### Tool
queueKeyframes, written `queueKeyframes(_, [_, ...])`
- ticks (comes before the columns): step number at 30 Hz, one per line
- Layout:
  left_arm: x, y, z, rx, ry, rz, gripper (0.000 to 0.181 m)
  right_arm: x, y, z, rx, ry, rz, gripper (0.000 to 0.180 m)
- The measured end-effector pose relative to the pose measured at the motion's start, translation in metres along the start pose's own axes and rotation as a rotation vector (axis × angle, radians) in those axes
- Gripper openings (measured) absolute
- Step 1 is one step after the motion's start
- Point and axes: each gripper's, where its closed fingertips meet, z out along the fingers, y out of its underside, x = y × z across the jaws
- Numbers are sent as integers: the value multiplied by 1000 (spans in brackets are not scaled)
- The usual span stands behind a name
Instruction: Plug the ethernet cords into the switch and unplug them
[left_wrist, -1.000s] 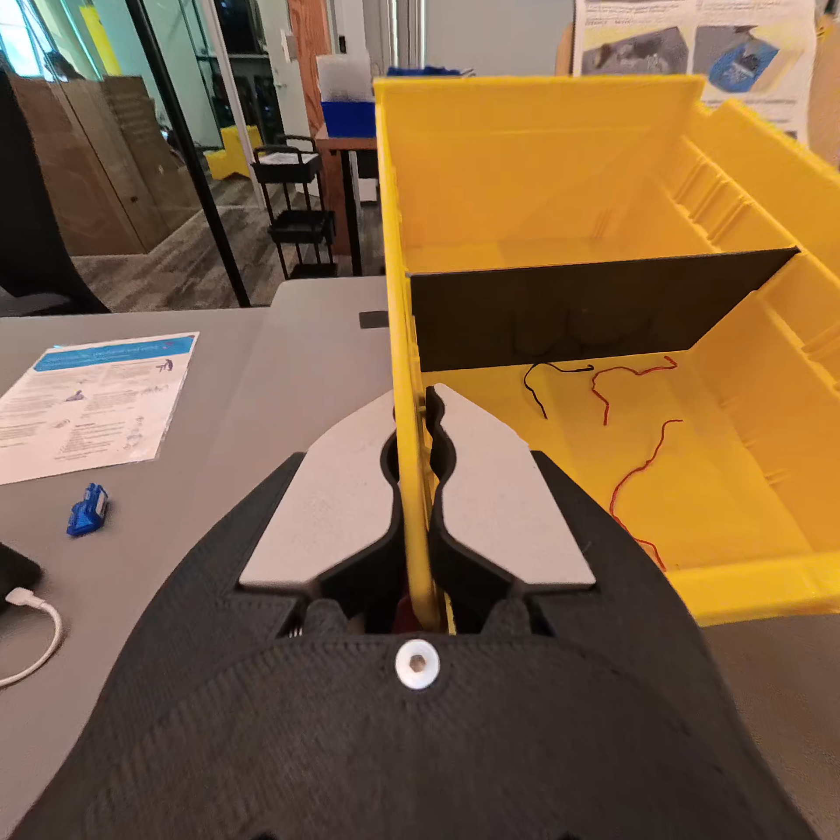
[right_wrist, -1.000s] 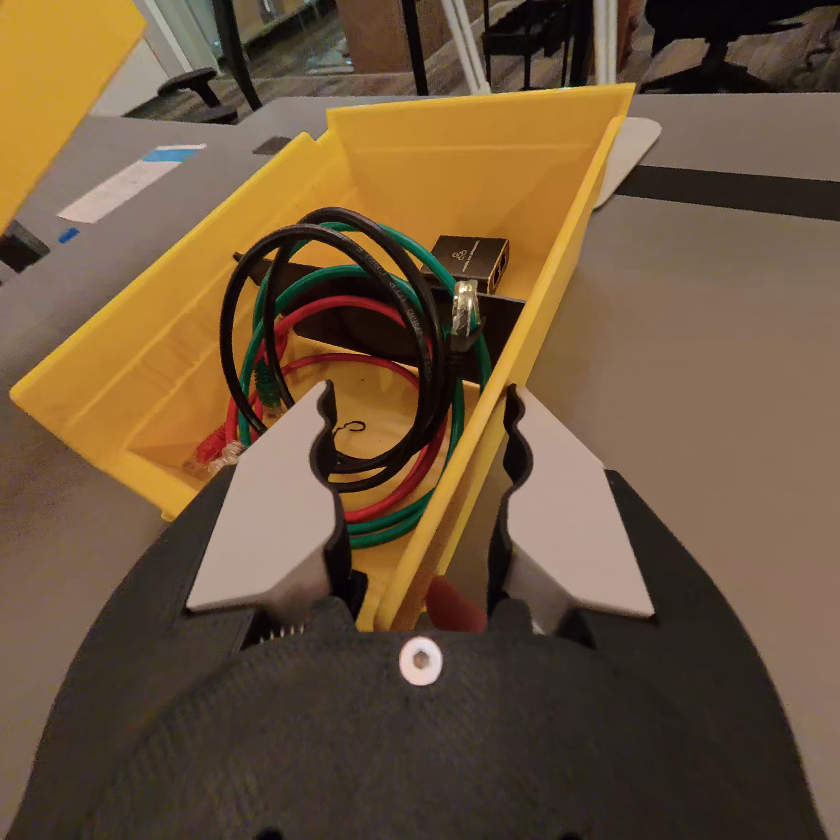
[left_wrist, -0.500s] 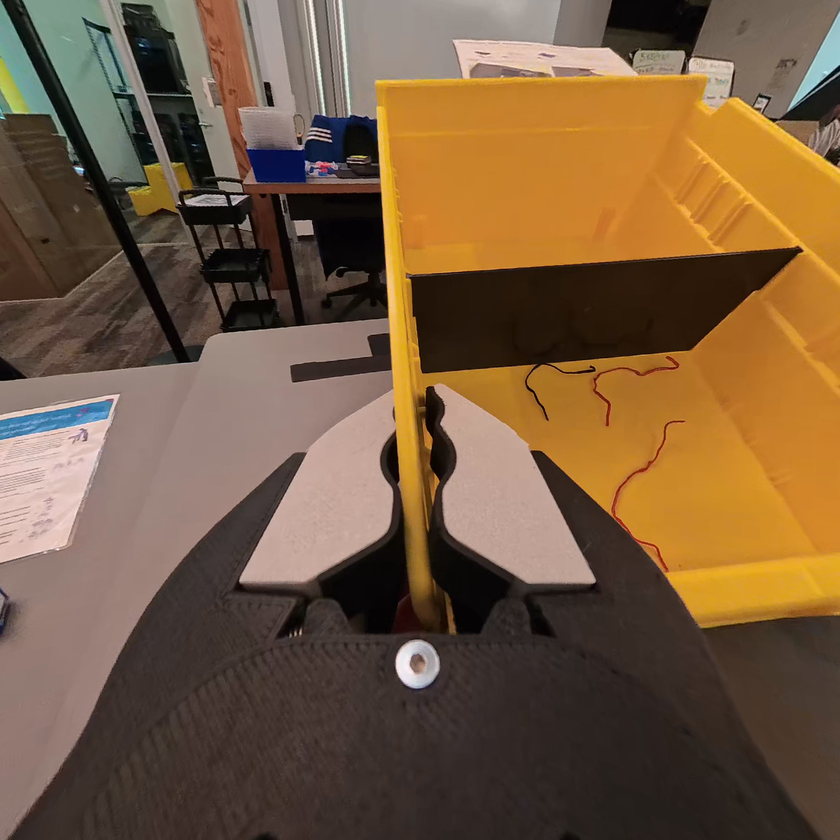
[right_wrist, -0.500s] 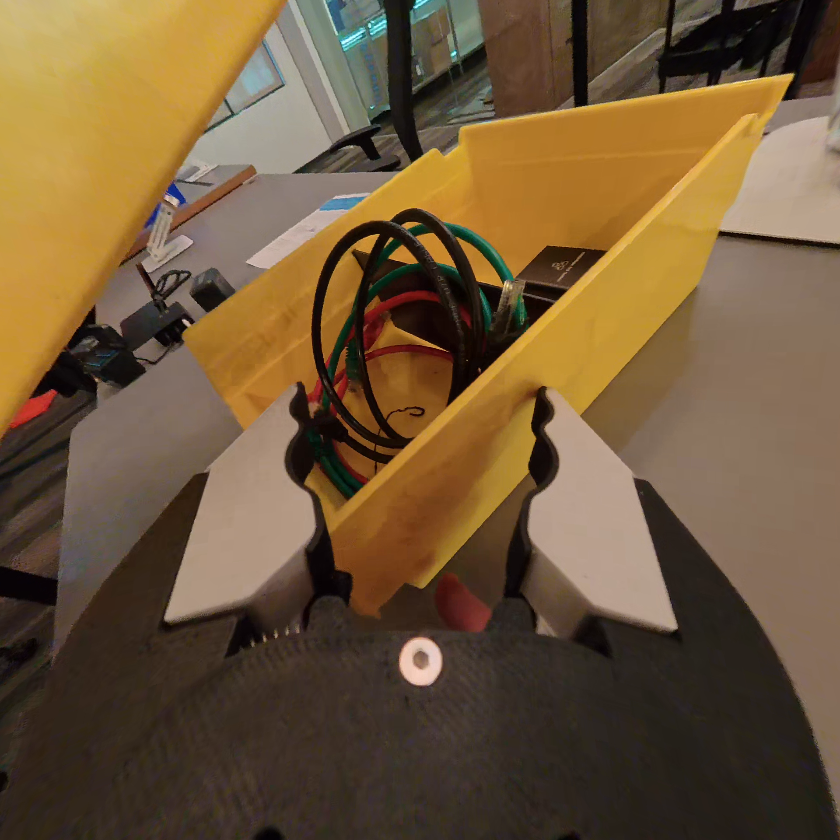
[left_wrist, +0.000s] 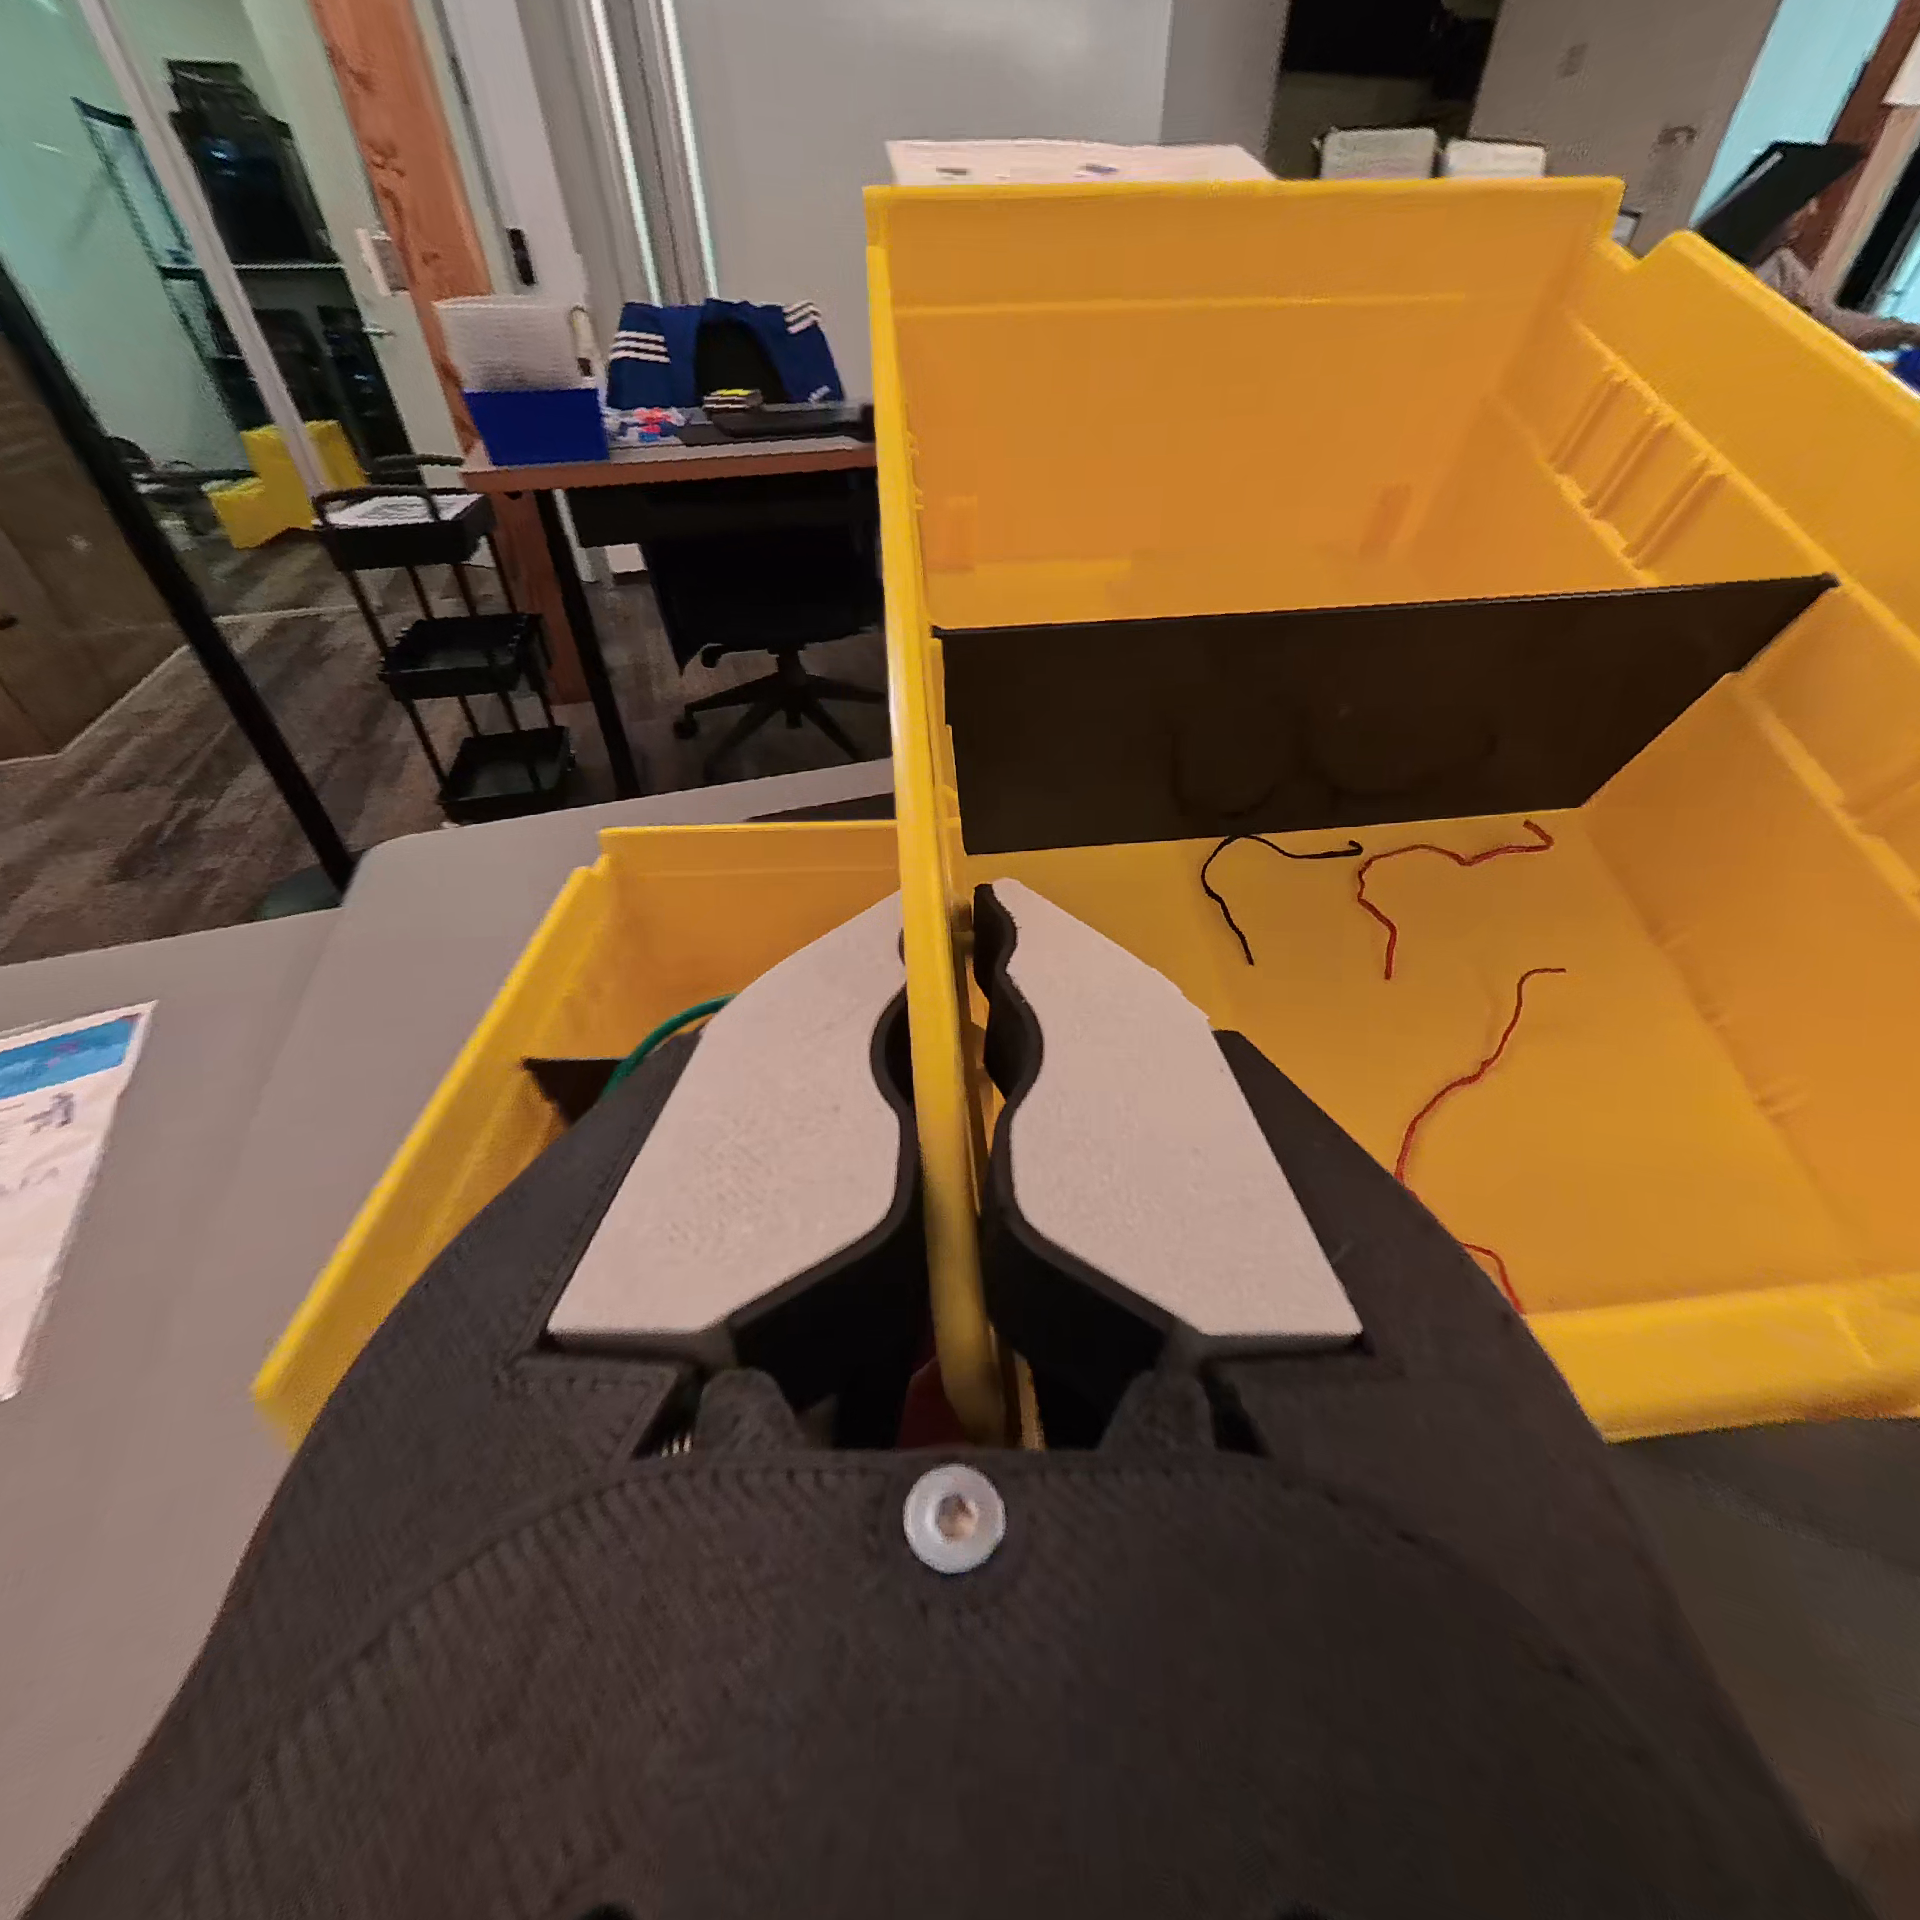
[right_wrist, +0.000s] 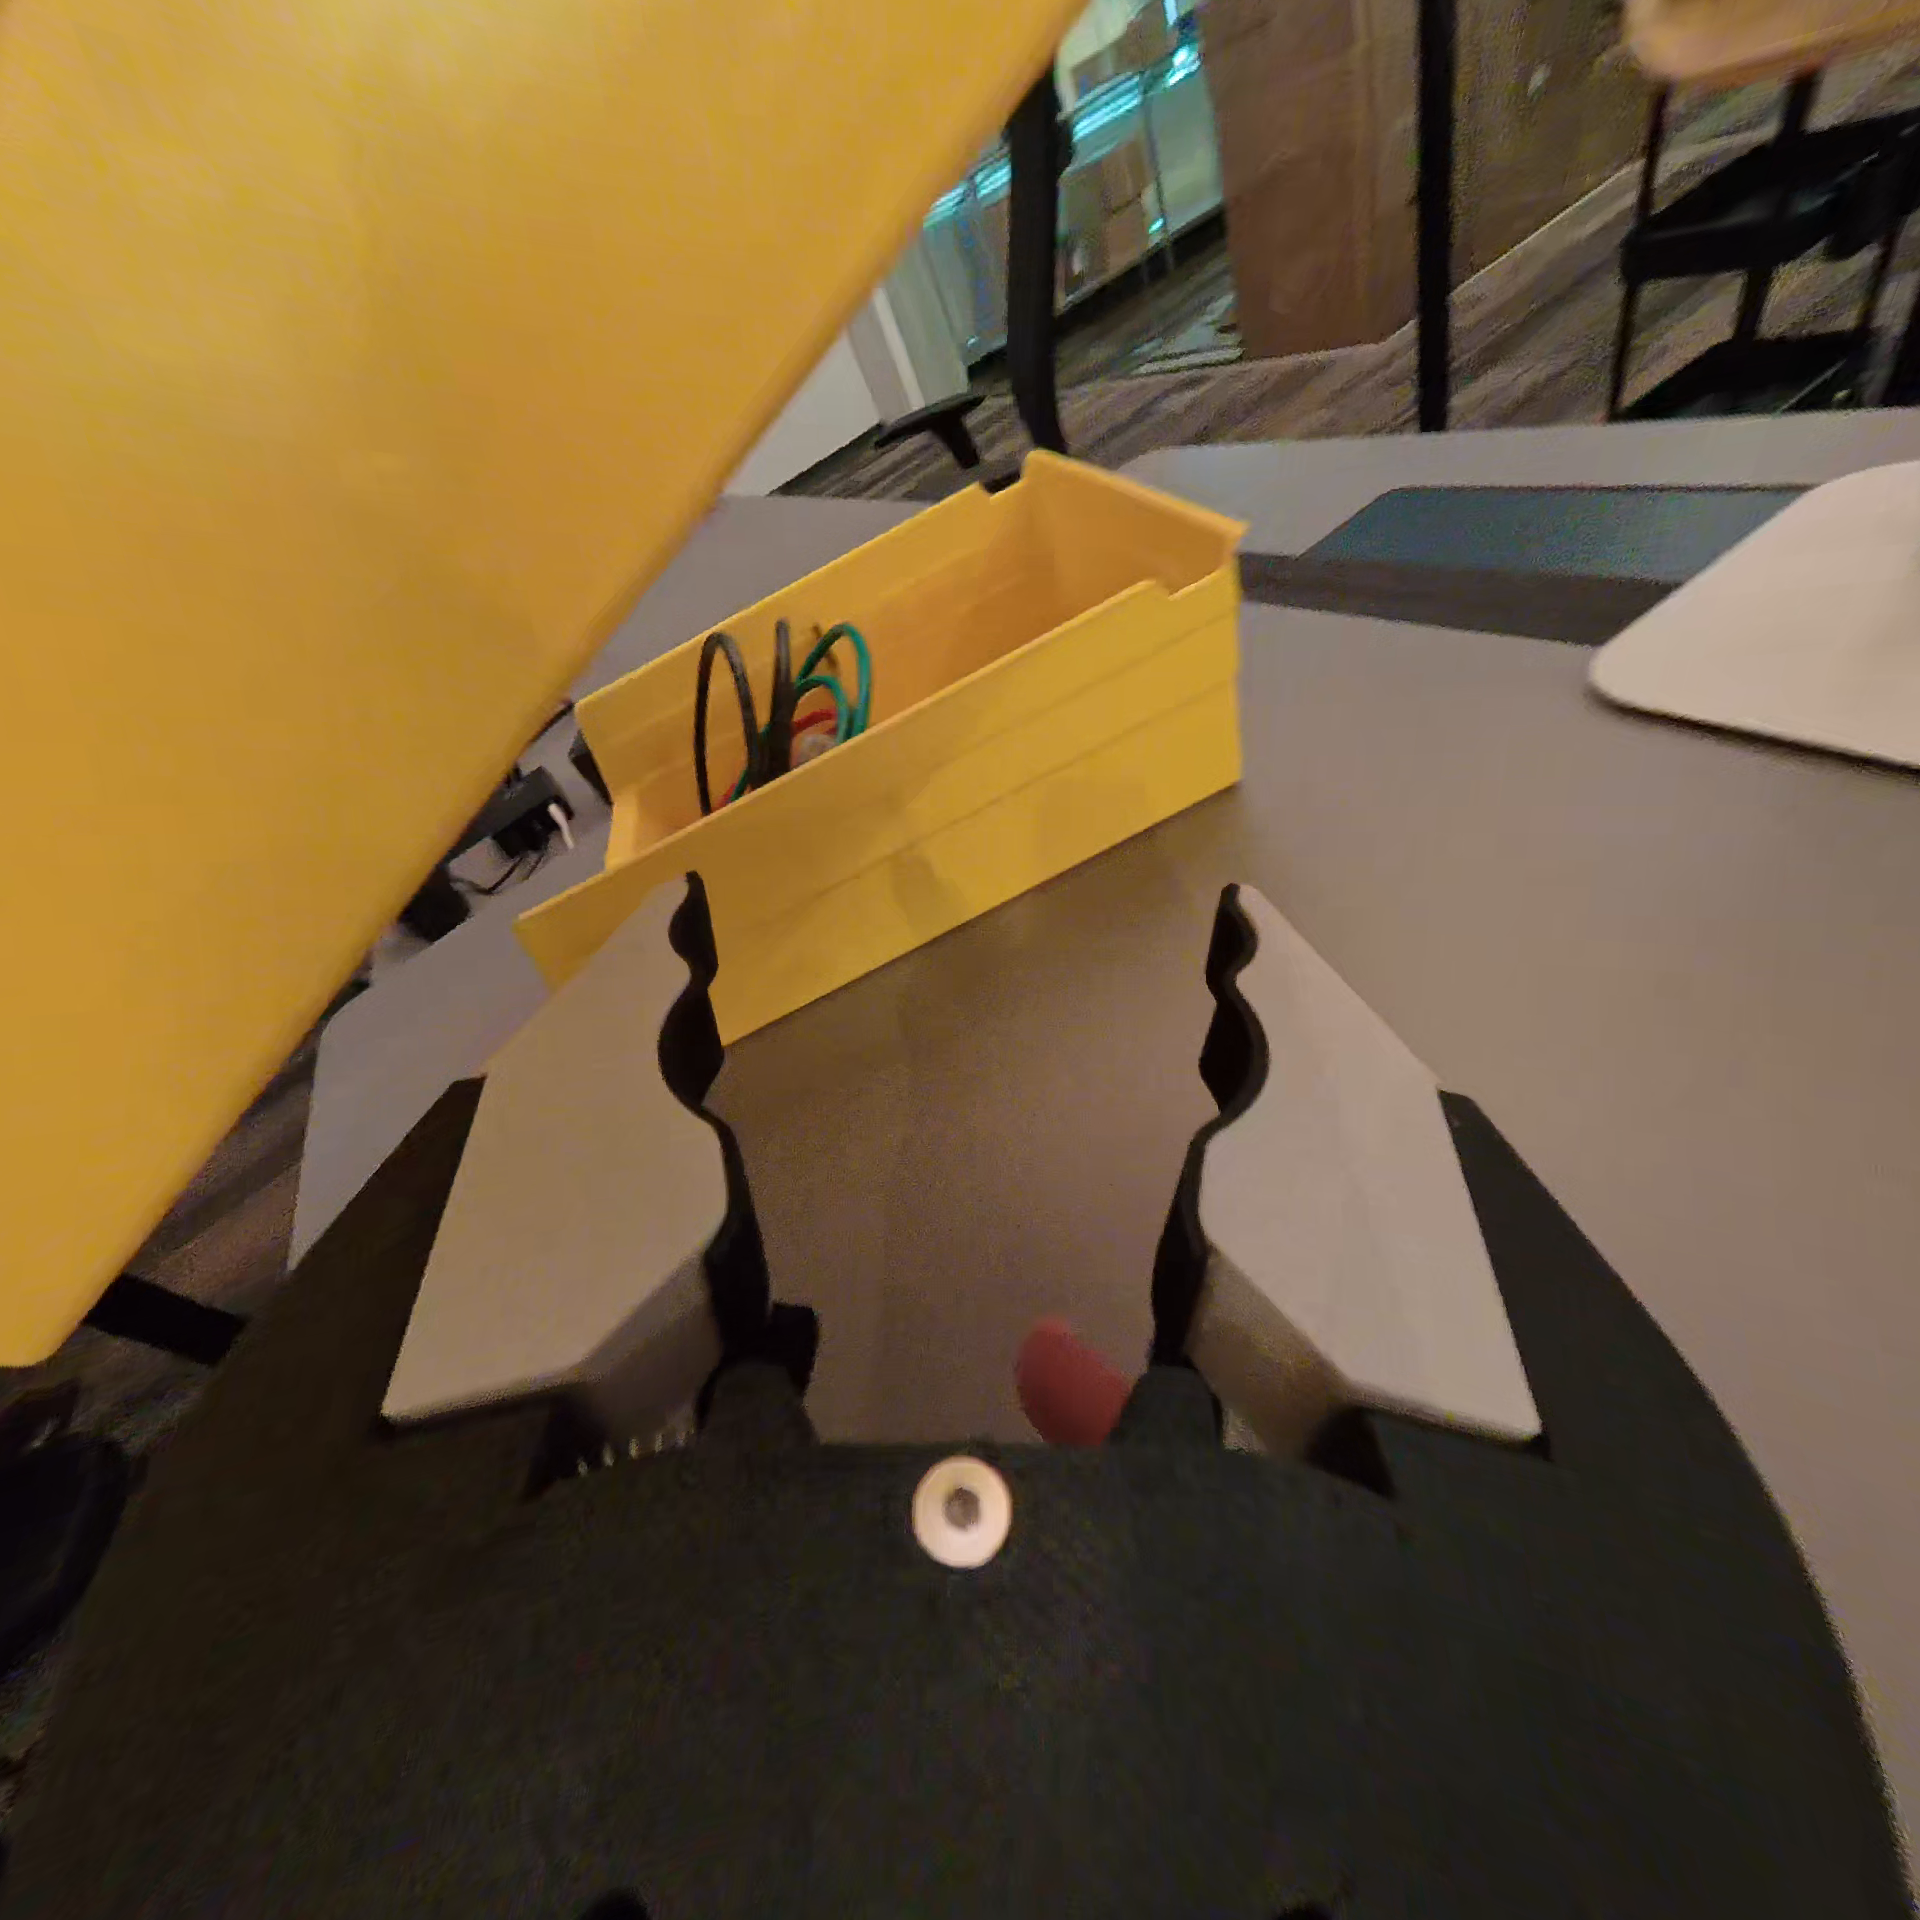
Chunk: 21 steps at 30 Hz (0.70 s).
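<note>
Left gripper (left_wrist: 940, 997): jaws closed tight on the thin left side wall of a large yellow bin (left_wrist: 1299, 416), one finger outside the wall, one inside. The bin appears held above the tabletop (left_wrist: 208, 1195). A black divider panel (left_wrist: 1351, 717) crosses the bin from wall to wall. On the bin floor near the divider lie loose bits of thread: one black thread (left_wrist: 1231, 883) and red threads (left_wrist: 1455, 1091) to its right.

Right gripper (right_wrist: 961, 997): jaws wide open, holding nothing, with bare grey tabletop (right_wrist: 1455, 987) between the fingers. Just beyond the fingertips a small yellow bin (right_wrist: 935, 810) stands on the tabletop. Coiled ethernet cords (right_wrist: 790, 707) stand up in its left end: black, green and red loops together. The switch cannot be made out in either view. The large yellow bin (right_wrist: 364, 416) fills the upper left of the right wrist view, blurred.

In the left wrist view the small yellow bin (left_wrist: 499, 1091) lies low and left of the held wall, with a green cord (left_wrist: 675, 1029) showing at the finger edge. A printed sheet (left_wrist: 52, 1143) with a blue header lies at far left on the tabletop; its writing is too blurred to read. A pale flat pad (right_wrist: 1787, 644) lies at far right on the tabletop. No brand marks are legible on either bin.
</note>
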Motion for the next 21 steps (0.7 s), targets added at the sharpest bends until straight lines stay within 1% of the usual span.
queueKeyframes(3, [35,2,25,-16,50,3,5,45,-33,-60,100,111,8,86])
queueKeyframes(4, [49,4,35,-27,70,3,5,57,-48,-85,173,134,28,82])
queueKeyframes(6, [79,11,57,-52,115,-5,5,83,-71,-139,297,203,75,82])
queueKeyframes(7, [96,15,68,-66,135,3,5,93,-81,-168,360,231,86,78])
queueKeyframes(9, [129,26,90,-95,181,9,5,113,-97,-227,503,298,101,80])
queueKeyframes(12, [179,49,124,-144,258,17,5,114,-106,-291,659,275,133,85])
queueKeyframes(14, [213,68,142,-192,319,17,5,105,-102,-309,673,261,111,93])
queueKeyframes(16, [245,85,156,-227,369,34,5,95,-92,-313,646,259,76,96])
queueKeyframes(19, [285,106,171,-265,401,64,5,99,-74,-312,556,328,17,104])
queueKeyframes(21, [302,115,181,-279,408,60,5,112,-67,-318,519,386,13,104])
